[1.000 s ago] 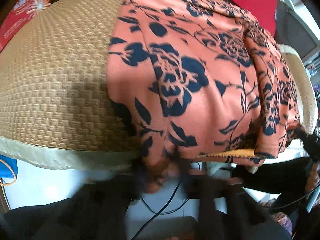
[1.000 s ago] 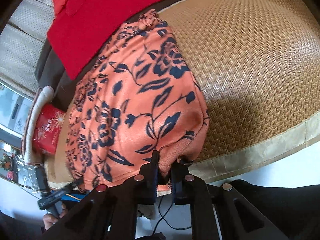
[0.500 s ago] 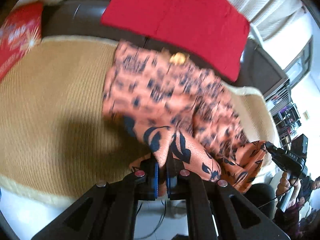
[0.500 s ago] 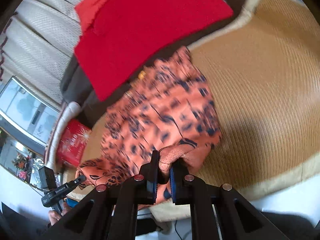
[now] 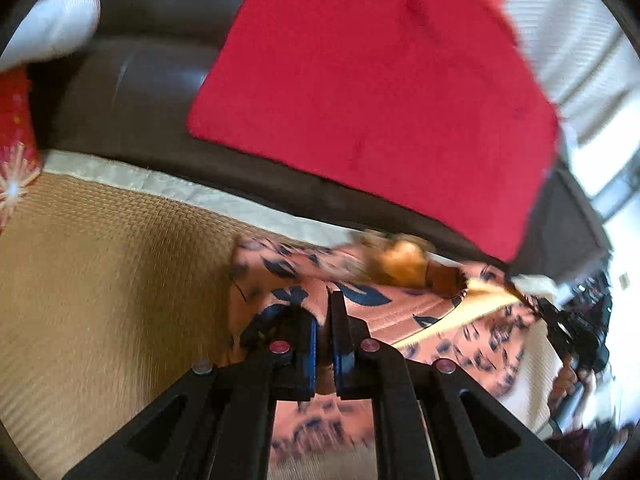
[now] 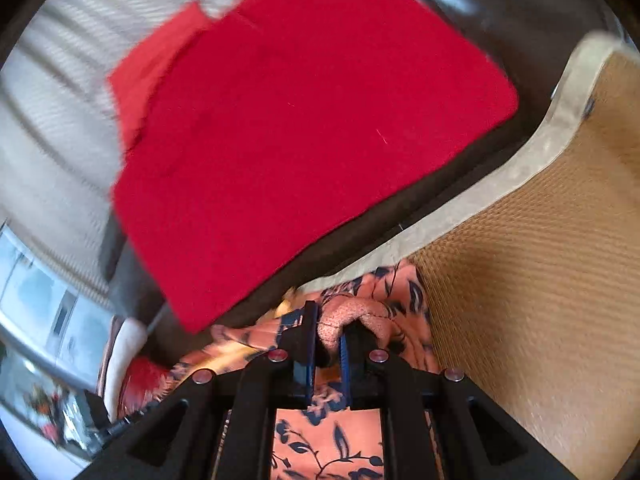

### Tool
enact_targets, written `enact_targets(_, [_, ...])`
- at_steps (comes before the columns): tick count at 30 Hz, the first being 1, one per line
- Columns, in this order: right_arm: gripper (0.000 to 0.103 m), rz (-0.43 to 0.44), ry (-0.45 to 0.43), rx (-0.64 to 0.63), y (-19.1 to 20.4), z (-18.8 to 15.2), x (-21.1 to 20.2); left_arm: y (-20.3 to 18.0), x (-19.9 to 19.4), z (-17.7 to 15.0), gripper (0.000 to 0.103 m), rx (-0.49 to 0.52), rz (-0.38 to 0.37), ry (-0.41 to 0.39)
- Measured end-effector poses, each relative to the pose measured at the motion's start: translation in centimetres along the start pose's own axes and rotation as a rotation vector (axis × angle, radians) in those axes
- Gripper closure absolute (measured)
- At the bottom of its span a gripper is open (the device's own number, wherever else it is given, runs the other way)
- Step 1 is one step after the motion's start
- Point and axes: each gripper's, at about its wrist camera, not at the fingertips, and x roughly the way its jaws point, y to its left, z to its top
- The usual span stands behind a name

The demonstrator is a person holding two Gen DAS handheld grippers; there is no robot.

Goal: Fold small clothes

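Both hand-held grippers, left (image 5: 324, 320) and right (image 6: 328, 332), pinch orange floral garment (image 5: 400, 316) edges over woven mat (image 5: 100, 280). Red cloth (image 5: 380, 92) draped on dark sofa back (image 5: 132, 100) just beyond; red box (image 5: 14, 152) at the left view's left edge.

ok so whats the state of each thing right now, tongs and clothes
left tongs: shut on the floral garment
right tongs: shut on the floral garment
floral garment: near edge lifted, folded over toward the far edge
red cloth: lying flat, untouched
woven mat: flat under the garment
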Motion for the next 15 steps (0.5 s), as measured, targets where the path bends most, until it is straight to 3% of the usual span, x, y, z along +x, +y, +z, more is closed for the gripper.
enact_targets(3, [0.086,-0.023,0.047,0.103,-2.6,1.1,6.8,1.6,4.8,0.9,0.094,-0.008,0.065,0.033])
enact_targets(6, [0.082,-0.075,0.077,0.163,-5.2,0.9,11.4,3.8,7.8,0.7,0.093,-0.085,0.034,0.047])
enact_targets(9, [0.083,-0.025,0.044,0.204,-6.8,0.9,11.9,5.0,7.0,0.6,0.093,-0.137,-0.043,-0.004])
enact_targets(10, [0.077,-0.007,0.014,0.22,-6.9,1.0,11.1,5.6,6.3,0.8,0.093,-0.175,-0.082,-0.028])
enact_targets(12, [0.043,0.023,-0.066,0.23,-7.0,1.3,8.7,6.0,4.2,0.9,0.093,-0.223,-0.14,-0.087])
enact_targets(13, [0.017,0.042,-0.107,0.234,-6.8,1.2,7.2,5.9,3.0,0.9,0.089,-0.235,-0.159,-0.12])
enact_targets(15, [0.014,0.067,-0.223,0.226,-5.8,0.6,3.7,5.4,-0.3,0.4,0.069,-0.241,-0.167,-0.231])
